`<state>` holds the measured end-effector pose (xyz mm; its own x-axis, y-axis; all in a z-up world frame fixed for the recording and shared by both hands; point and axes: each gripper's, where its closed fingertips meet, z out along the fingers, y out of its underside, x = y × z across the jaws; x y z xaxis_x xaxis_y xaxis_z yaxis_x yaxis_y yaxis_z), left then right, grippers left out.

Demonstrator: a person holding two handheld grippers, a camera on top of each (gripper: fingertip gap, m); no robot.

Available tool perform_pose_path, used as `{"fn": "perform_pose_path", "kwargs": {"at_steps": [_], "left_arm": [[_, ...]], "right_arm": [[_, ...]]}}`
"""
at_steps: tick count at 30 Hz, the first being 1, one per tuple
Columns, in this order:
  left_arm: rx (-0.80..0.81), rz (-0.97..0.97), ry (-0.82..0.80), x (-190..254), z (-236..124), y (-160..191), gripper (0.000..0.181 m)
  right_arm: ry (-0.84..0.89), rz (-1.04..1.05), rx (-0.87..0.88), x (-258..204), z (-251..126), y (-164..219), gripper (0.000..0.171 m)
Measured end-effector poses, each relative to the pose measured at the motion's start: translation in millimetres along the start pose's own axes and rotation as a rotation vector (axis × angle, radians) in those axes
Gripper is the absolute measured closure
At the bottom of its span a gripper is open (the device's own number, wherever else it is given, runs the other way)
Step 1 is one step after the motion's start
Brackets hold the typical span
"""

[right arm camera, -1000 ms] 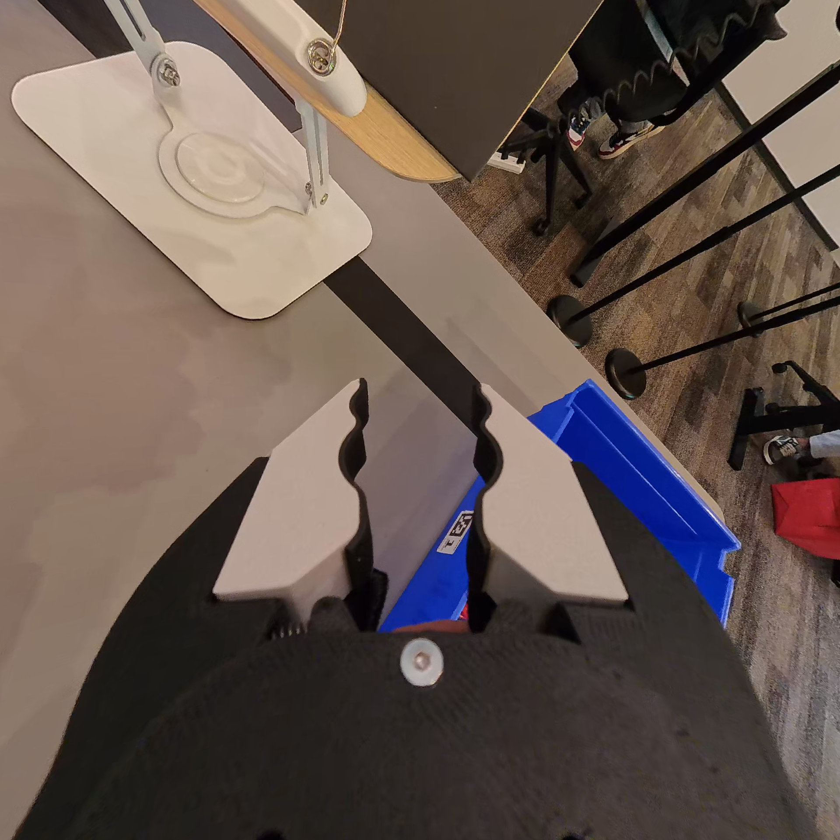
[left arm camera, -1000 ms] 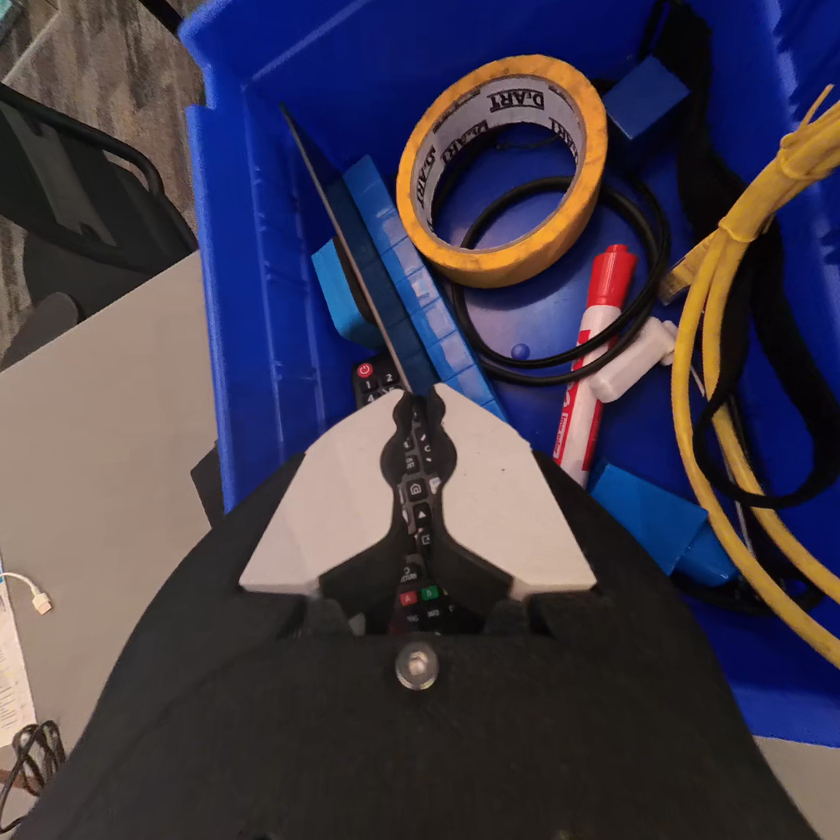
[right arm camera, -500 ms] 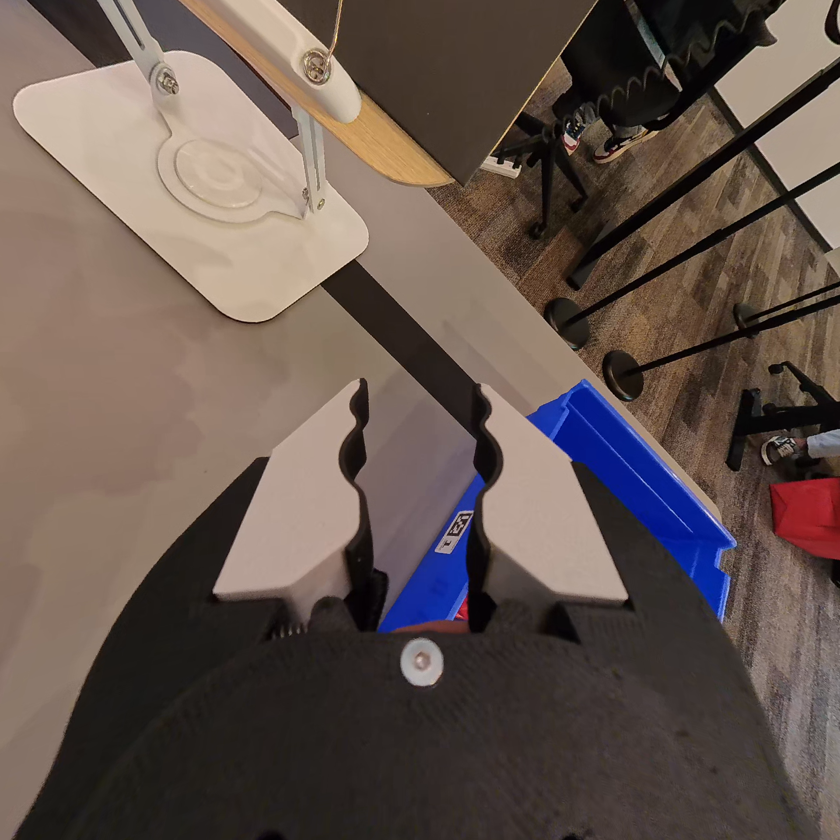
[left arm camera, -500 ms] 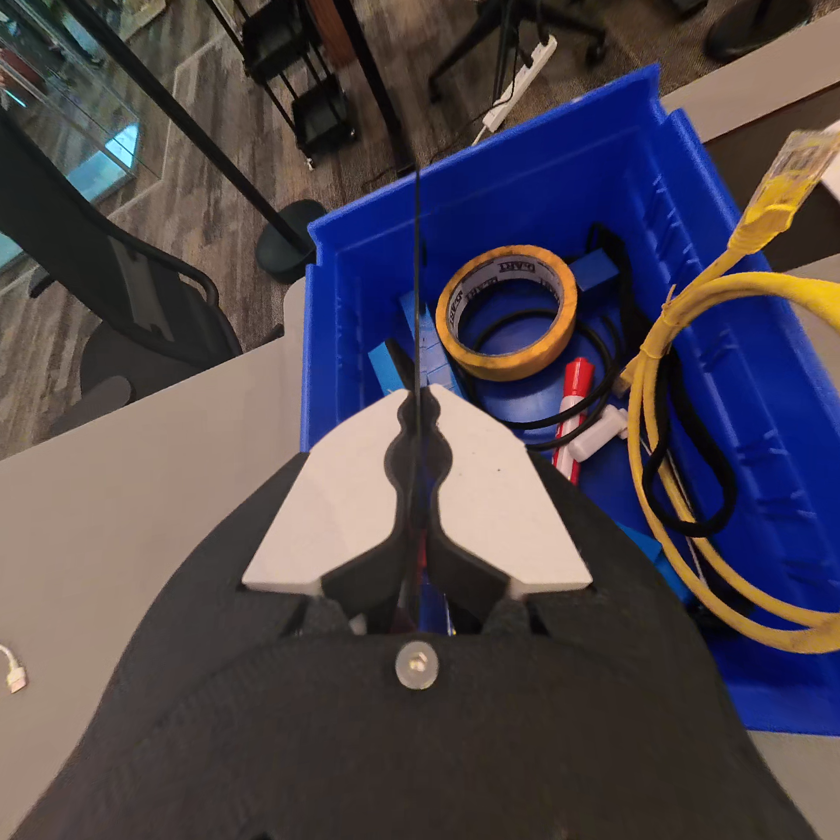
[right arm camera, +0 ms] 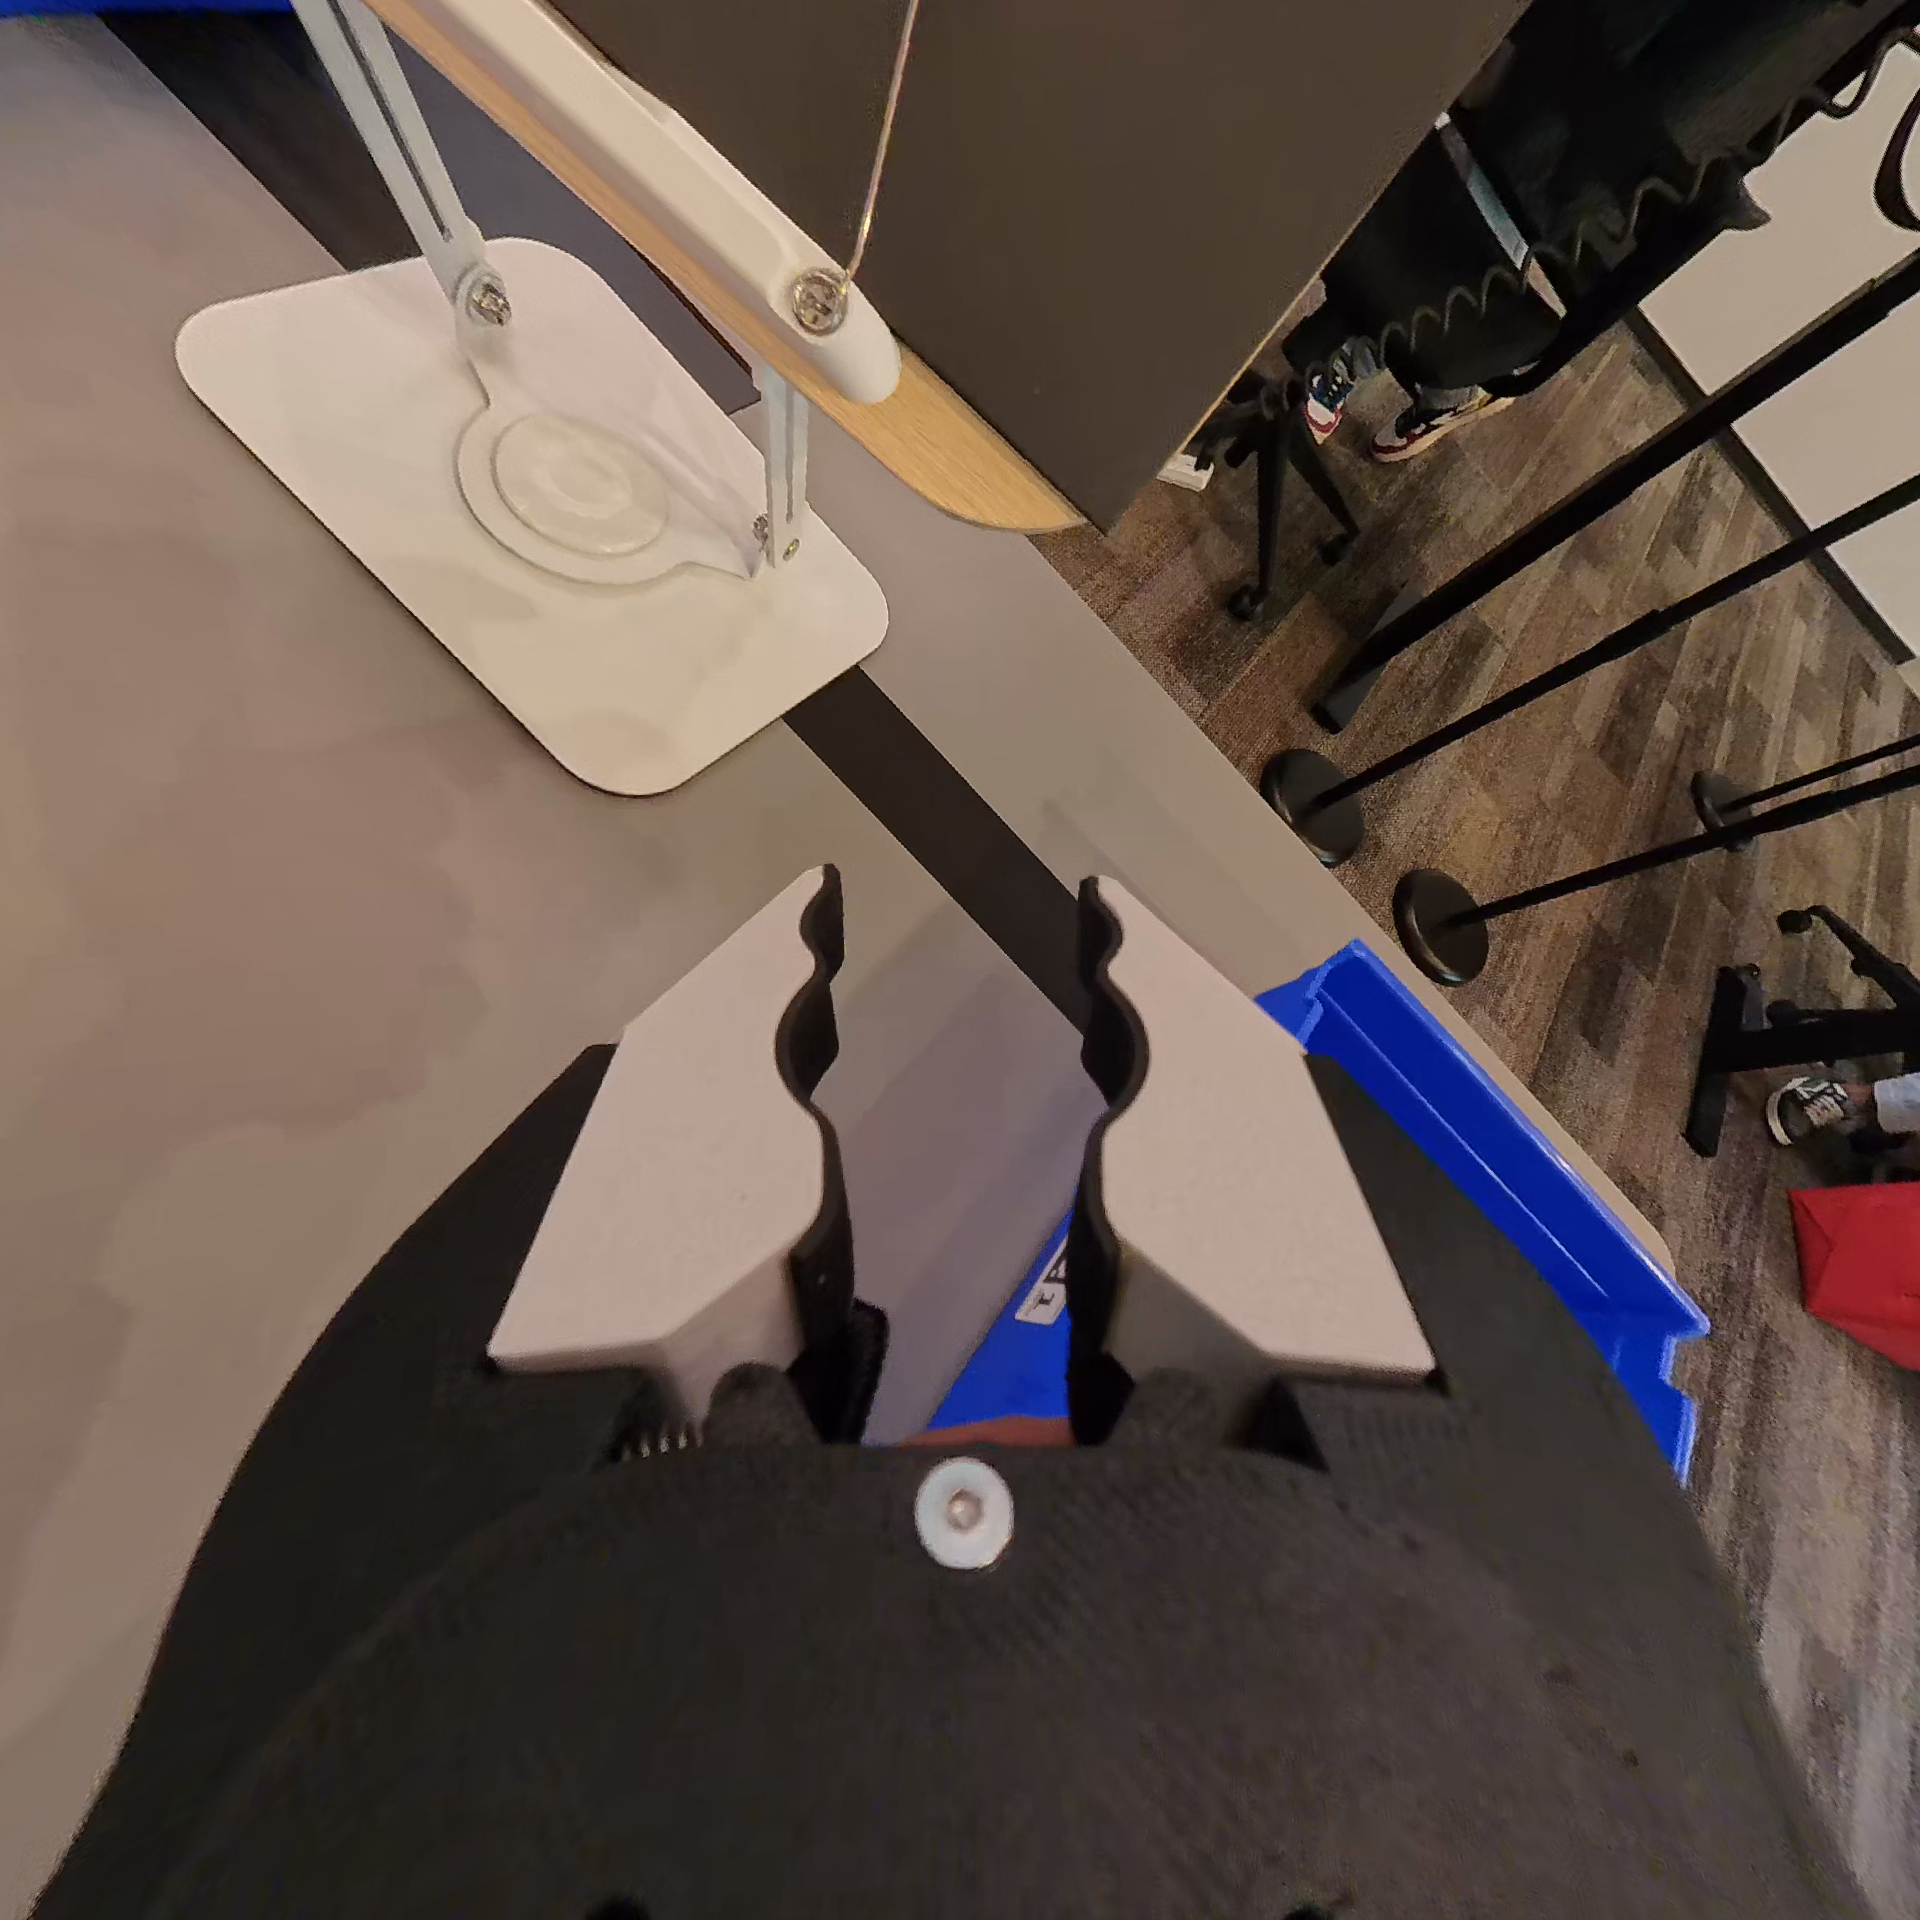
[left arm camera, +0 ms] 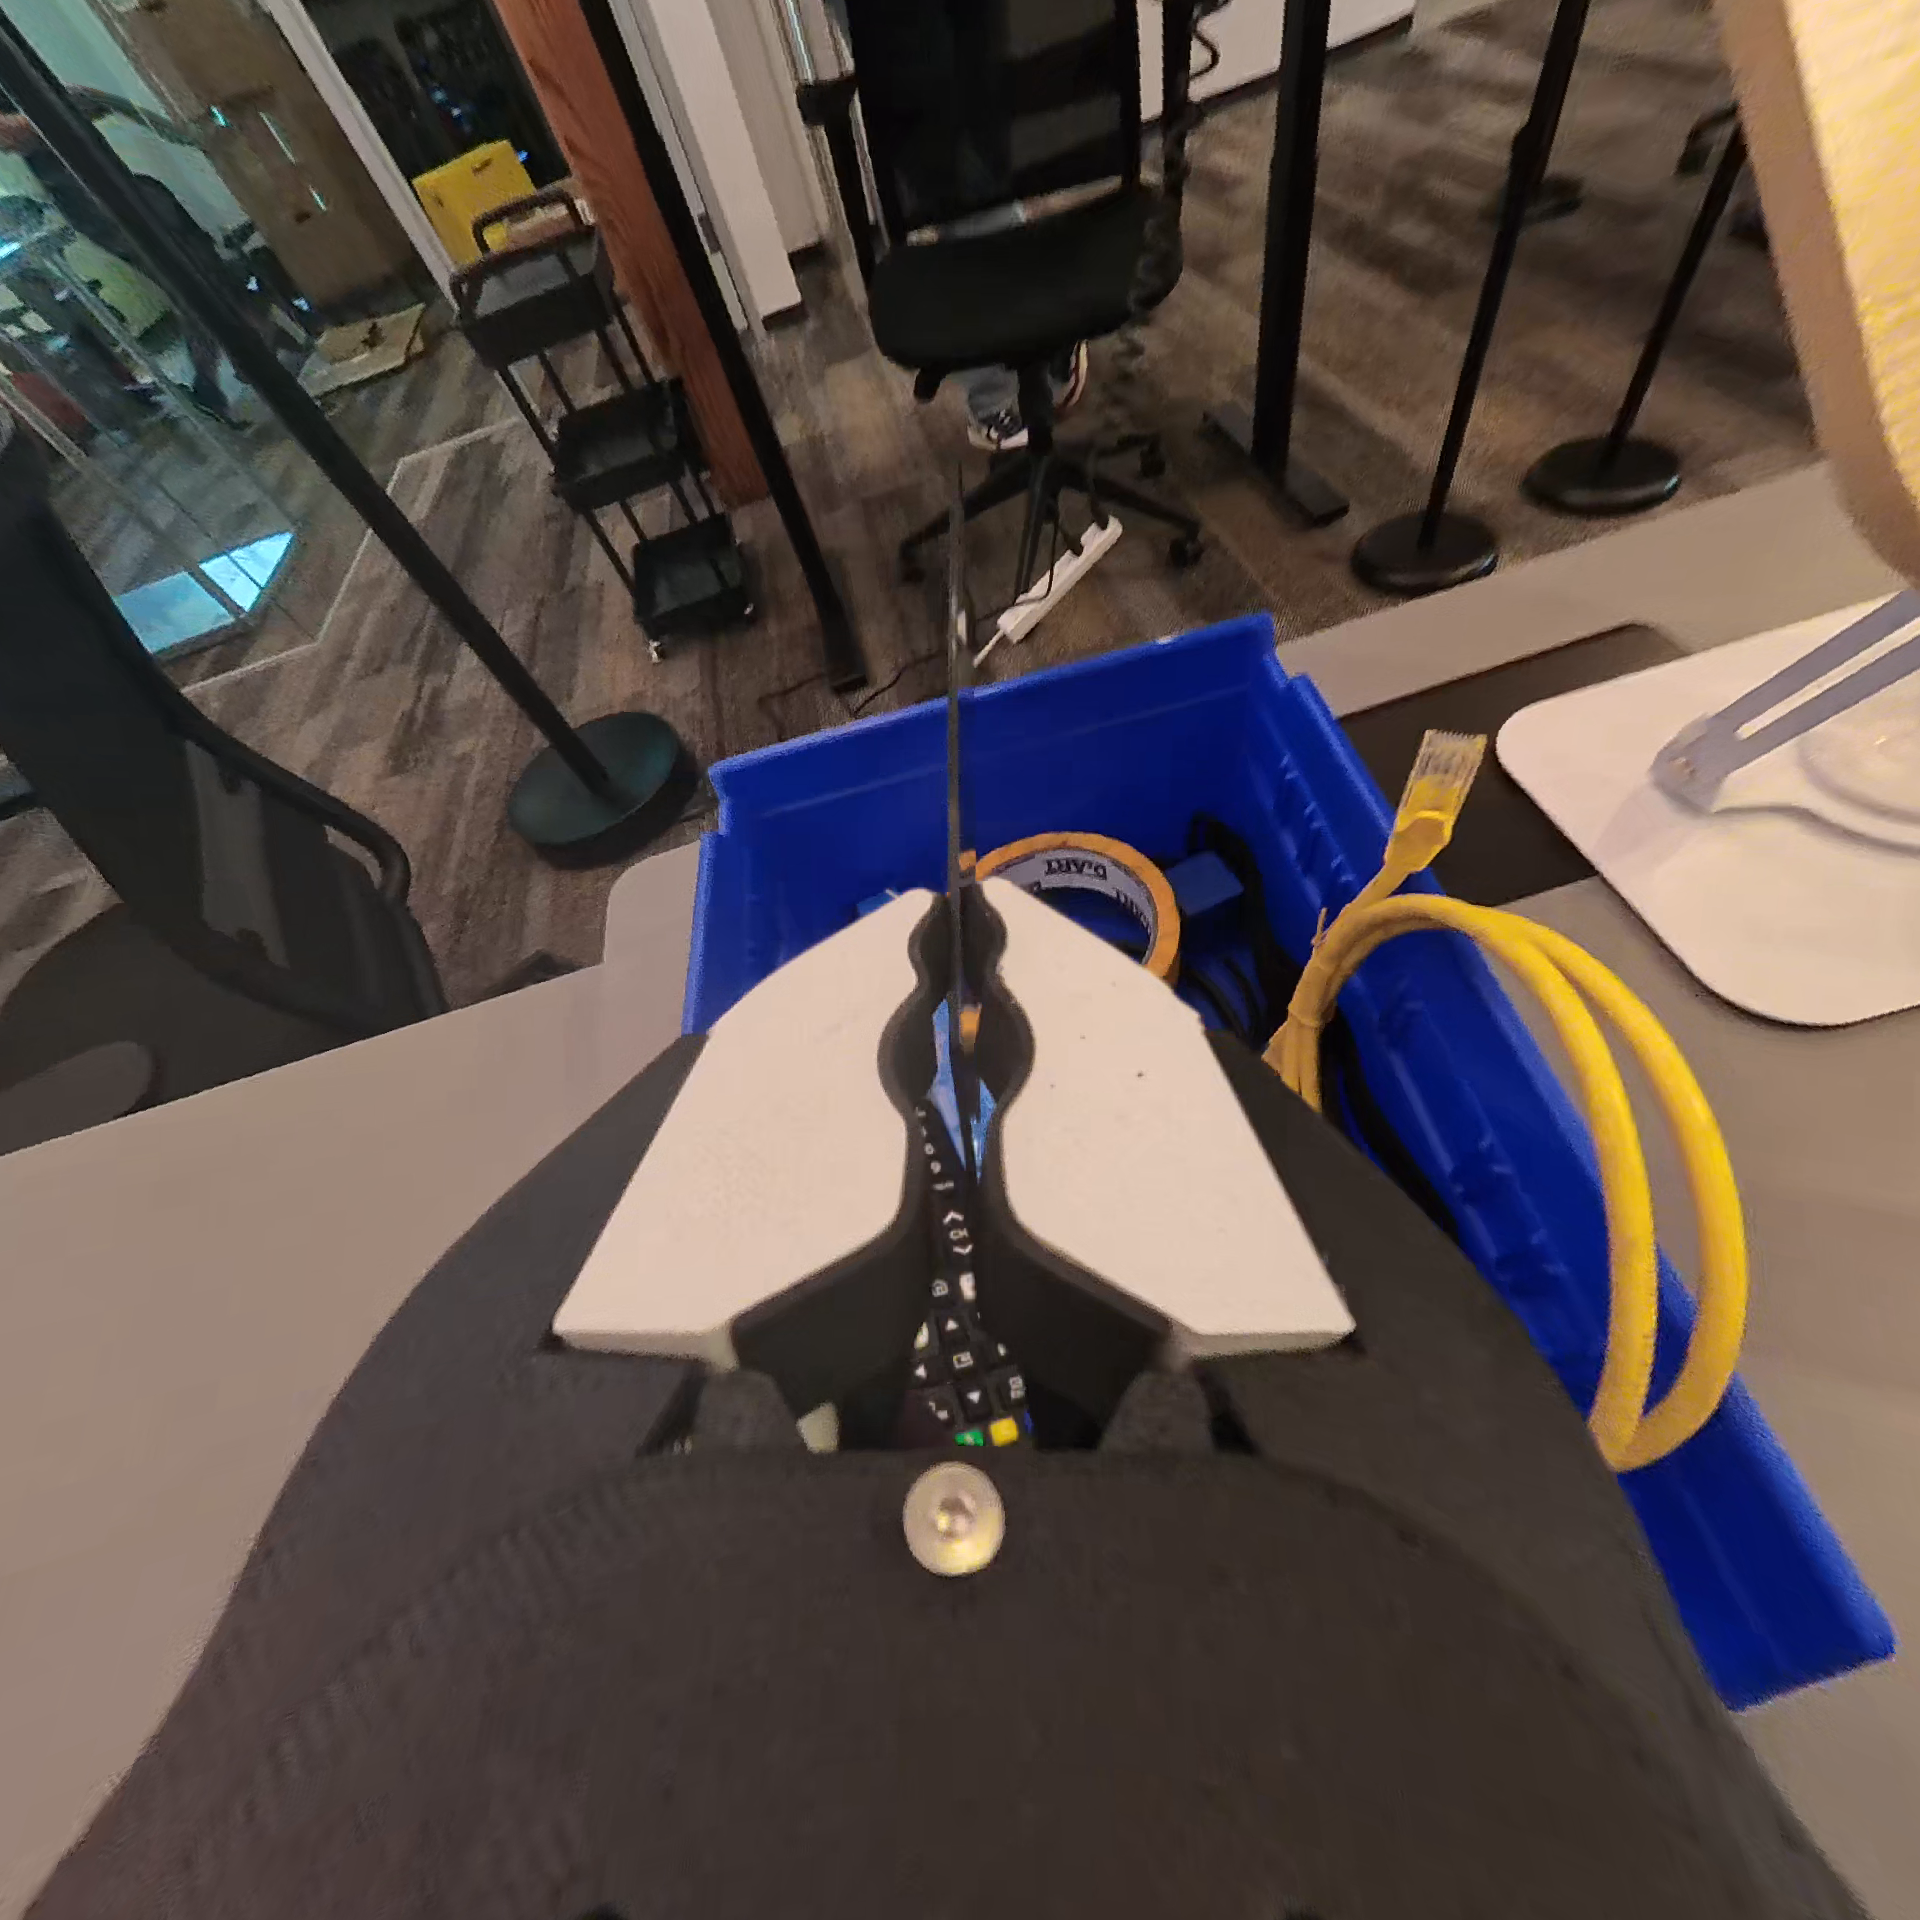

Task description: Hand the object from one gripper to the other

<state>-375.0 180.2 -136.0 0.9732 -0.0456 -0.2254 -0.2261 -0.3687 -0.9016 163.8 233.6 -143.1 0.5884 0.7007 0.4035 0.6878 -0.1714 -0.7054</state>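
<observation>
left hand-held gripper has the remote, right one is empty

starting on the left: the left hand-held gripper (left arm camera: 958, 914) is clamped on a black remote control (left arm camera: 954, 1288). it's seen edge-on, so it looks like a thin dark line sticking out past the fingertips, with the button face showing down between the jaws. the remote is held up above the blue bin (left arm camera: 1049, 748), not lying in it. the bin sits on the grey counter (left arm camera: 312, 1195).

inside the bin there's a roll of yellow tape (left arm camera: 1127, 883) near the far wall. a coiled yellow network cable (left arm camera: 1621, 1143) hangs over the bin's right rim, with its plug pointing up. further right on the counter is the white base plate of a lamp (left arm camera: 1662, 831).

over on the right: the right hand-held gripper (right arm camera: 956, 894) has its jaws spread apart with nothing between them. it hangs above the counter (right arm camera: 260, 987). the lamp base (right arm camera: 540, 540) lies ahead of it and a corner of the blue bin (right arm camera: 1455, 1122) sits just to its right. can't see either gripper in the other's view.
</observation>
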Motion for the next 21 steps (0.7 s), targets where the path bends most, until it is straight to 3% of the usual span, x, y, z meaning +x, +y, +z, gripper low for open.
{"fn": "perform_pose_path", "kwargs": {"at_steps": [1,7,13,21], "left_arm": [[0.020,-0.004,0.001,-1,-2,-3,0.180],[0.208,-0.054,0.054,5,-24,-40,0.180],[0.407,-0.067,0.164,34,-61,-90,0.180],[0.589,-0.064,0.459,127,-101,-142,0.180]], "right_arm": [[-0.006,0.000,0.011,-2,0,-3,0.128],[-0.074,-0.001,0.139,-18,-7,-30,0.129],[-0.189,0.006,0.378,-45,-26,-79,0.128],[-0.413,0.125,0.644,-94,-42,-136,0.125]]}}
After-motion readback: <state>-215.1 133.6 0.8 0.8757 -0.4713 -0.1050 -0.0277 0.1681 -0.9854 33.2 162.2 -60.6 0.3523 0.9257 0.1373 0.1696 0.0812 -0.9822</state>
